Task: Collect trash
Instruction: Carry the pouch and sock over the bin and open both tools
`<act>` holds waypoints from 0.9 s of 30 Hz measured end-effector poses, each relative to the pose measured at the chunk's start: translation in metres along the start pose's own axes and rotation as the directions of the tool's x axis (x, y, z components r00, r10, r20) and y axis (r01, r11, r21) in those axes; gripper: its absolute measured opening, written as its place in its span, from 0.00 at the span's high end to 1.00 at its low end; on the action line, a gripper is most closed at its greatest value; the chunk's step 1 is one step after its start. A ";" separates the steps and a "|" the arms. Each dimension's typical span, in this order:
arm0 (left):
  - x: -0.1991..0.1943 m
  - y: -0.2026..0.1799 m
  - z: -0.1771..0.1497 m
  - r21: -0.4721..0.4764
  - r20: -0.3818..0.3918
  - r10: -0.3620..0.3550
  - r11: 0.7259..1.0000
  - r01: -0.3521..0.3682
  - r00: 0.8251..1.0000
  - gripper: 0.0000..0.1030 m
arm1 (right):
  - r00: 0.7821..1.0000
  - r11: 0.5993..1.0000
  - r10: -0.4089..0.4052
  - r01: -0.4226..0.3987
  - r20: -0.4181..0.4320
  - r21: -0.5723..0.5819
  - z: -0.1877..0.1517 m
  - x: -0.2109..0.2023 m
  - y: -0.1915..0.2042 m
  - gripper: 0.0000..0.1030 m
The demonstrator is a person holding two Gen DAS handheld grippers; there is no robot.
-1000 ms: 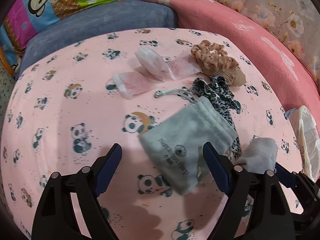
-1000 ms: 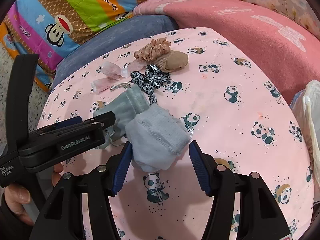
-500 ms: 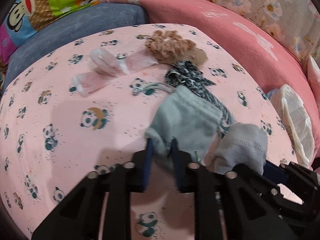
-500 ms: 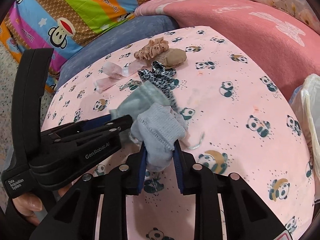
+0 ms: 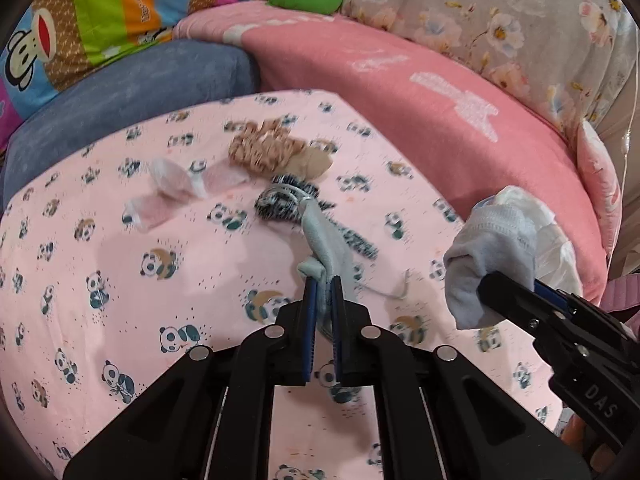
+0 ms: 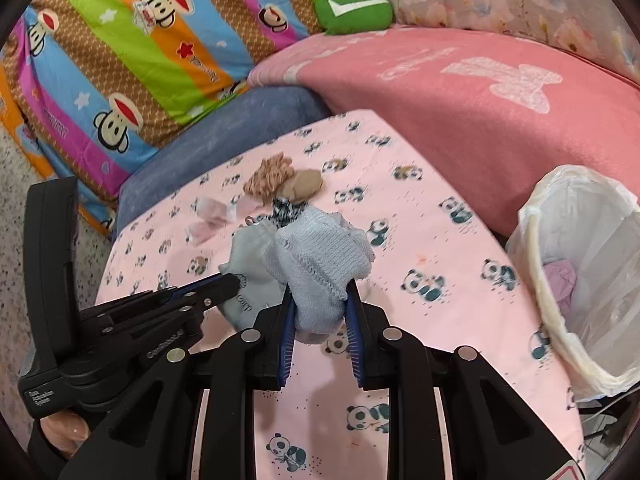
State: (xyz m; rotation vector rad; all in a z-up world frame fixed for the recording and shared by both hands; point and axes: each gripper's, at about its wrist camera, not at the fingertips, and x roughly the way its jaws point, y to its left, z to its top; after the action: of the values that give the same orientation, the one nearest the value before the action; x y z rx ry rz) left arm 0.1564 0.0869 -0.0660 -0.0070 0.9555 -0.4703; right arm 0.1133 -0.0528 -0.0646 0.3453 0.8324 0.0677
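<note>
My left gripper [image 5: 324, 288] is shut on a corner of the grey drawstring pouch [image 5: 326, 240], which hangs stretched above the pink panda sheet [image 5: 120, 264]. Its cord end trails over a leopard-print cloth [image 5: 280, 202]. My right gripper [image 6: 320, 308] is shut on a balled light-blue sock [image 6: 320, 264], held off the sheet. In the left wrist view the sock [image 5: 492, 252] sits at the right, in front of the bin. In the right wrist view the left gripper [image 6: 228, 284] and pouch [image 6: 248, 268] are just left of the sock.
A white-lined trash bin [image 6: 576, 280] stands at the sheet's right edge with something lilac inside. A tan scrunchie [image 5: 264, 148], a beige stocking [image 5: 318, 164] and clear plastic wrappers [image 5: 176, 184] lie farther back. Blue and pink cushions and striped bedding ring the sheet.
Both grippers went from open around their items to shut on them. Pouch and sock have risen off the sheet, and the bin has come further into view on the right.
</note>
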 end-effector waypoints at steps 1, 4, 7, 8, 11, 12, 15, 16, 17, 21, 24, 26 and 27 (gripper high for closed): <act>-0.004 -0.004 0.002 0.004 0.010 -0.004 1.000 0.004 1.000 0.94 | 1.000 1.000 0.000 0.000 0.007 0.001 0.002 -0.003 -0.002 0.78; -0.019 -0.019 0.011 0.026 0.043 -0.017 1.000 0.016 0.999 0.94 | 0.999 1.000 -0.004 0.003 0.049 0.007 0.011 -0.020 -0.010 0.78; -0.031 -0.039 0.023 0.056 0.079 -0.030 0.998 0.026 0.996 0.94 | 0.995 1.000 -0.007 0.005 0.096 0.018 0.022 -0.039 -0.019 0.78; -0.034 -0.044 0.026 0.065 0.088 -0.035 0.997 0.029 0.995 0.94 | 0.993 1.000 -0.011 0.008 0.117 0.023 0.026 -0.048 -0.024 0.78; -0.044 -0.066 0.036 0.106 0.119 -0.054 0.994 0.042 0.991 0.94 | 0.987 0.999 -0.020 0.015 0.159 0.031 0.035 -0.067 -0.034 0.78; -0.045 -0.072 0.038 0.118 0.126 -0.059 0.992 0.044 0.990 0.94 | 0.984 0.999 -0.026 0.020 0.176 0.035 0.038 -0.075 -0.039 0.78; -0.052 -0.095 0.046 0.162 0.148 -0.080 0.985 0.056 0.986 0.94 | 0.975 0.998 -0.040 0.030 0.218 0.048 0.046 -0.094 -0.052 0.78; -0.054 -0.102 0.047 0.175 0.153 -0.088 0.983 0.061 0.984 0.94 | 0.972 0.998 -0.045 0.034 0.230 0.052 0.048 -0.100 -0.056 0.78; -0.055 -0.109 0.049 0.188 0.158 -0.096 0.980 0.065 0.983 0.94 | 0.969 0.998 -0.051 0.038 0.241 0.057 0.049 -0.105 -0.061 0.78; -0.056 -0.137 0.055 0.233 0.164 -0.132 0.968 0.091 0.978 0.94 | 0.959 0.995 -0.077 0.057 0.271 0.078 0.053 -0.124 -0.077 0.78; -0.056 -0.157 0.057 0.269 0.166 -0.153 0.958 0.104 0.974 0.93 | 0.952 0.992 -0.102 0.075 0.290 0.103 0.055 -0.138 -0.095 0.78; -0.054 -0.170 0.057 0.291 0.161 -0.167 0.950 0.115 0.973 0.93 | 0.947 0.989 -0.118 0.085 0.298 0.120 0.055 -0.145 -0.107 0.78; -0.054 -0.176 0.057 0.299 0.158 -0.175 0.947 0.122 0.972 0.93 | 0.945 0.987 -0.126 0.090 0.302 0.130 0.055 -0.149 -0.113 0.78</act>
State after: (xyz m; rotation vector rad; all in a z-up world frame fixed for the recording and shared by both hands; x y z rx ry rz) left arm 0.1076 -0.0618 0.0465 0.1396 0.7022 -0.7337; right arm 0.0443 -0.2029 0.0392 0.4058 0.5426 -0.1358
